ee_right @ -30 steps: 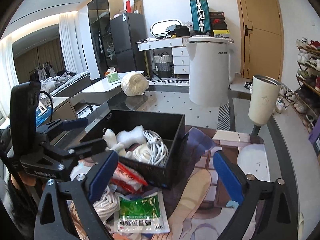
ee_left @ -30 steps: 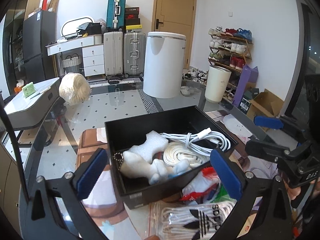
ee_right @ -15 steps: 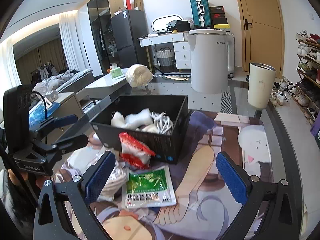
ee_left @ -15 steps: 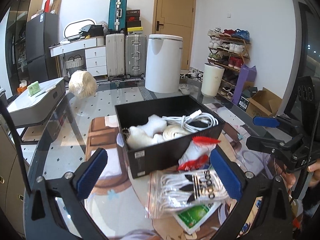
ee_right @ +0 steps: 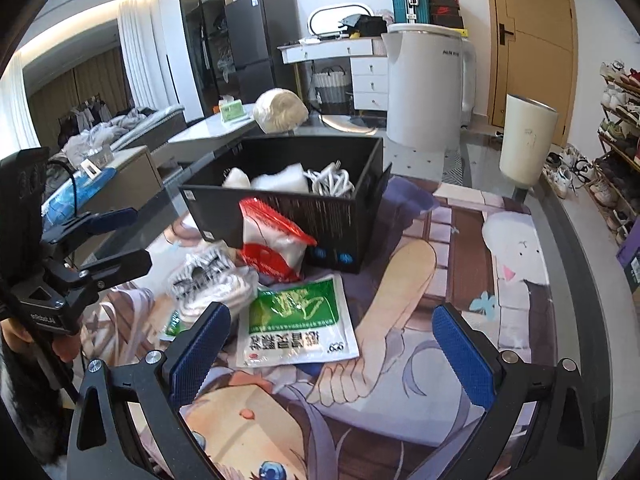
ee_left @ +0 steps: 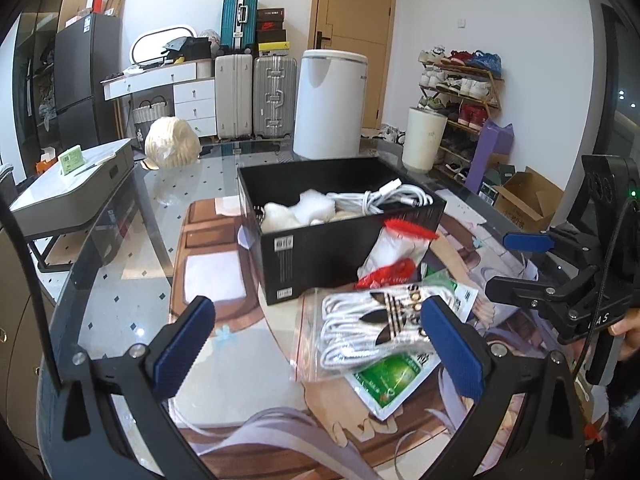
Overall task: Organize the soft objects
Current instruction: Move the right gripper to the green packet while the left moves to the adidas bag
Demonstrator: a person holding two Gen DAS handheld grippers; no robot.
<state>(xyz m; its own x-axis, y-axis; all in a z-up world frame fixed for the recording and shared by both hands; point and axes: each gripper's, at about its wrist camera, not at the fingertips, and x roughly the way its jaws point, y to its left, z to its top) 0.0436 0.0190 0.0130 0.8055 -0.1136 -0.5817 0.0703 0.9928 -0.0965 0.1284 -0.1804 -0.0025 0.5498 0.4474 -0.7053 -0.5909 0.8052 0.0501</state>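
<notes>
both tongs are spread wide with nothing between the pads: the left gripper hangs over the bag of socks, and the right gripper sits over the green packet. the things left to tidy lie in a loose heap on the printed mat, just in front of the black box, which already has a coiled white cable and some white fluffy pieces in it.

the main risk looks like the slick plastic. the sock bag is a clear, glossy zip bag with soft rolled socks inside, so the pads could pinch only film and let the load sag or slide out on the lift. it lies partly on top of the green packet, which is flat, thin and shiny, so a low grab may drag both. the red and white pouch is puffy and crinkled and leans on the box wall; nudging it could tip it over. the box is stiff card with straight walls, and a hanging bag might catch its rim. whether the sock bag is sealed, i cannot tell.
</notes>
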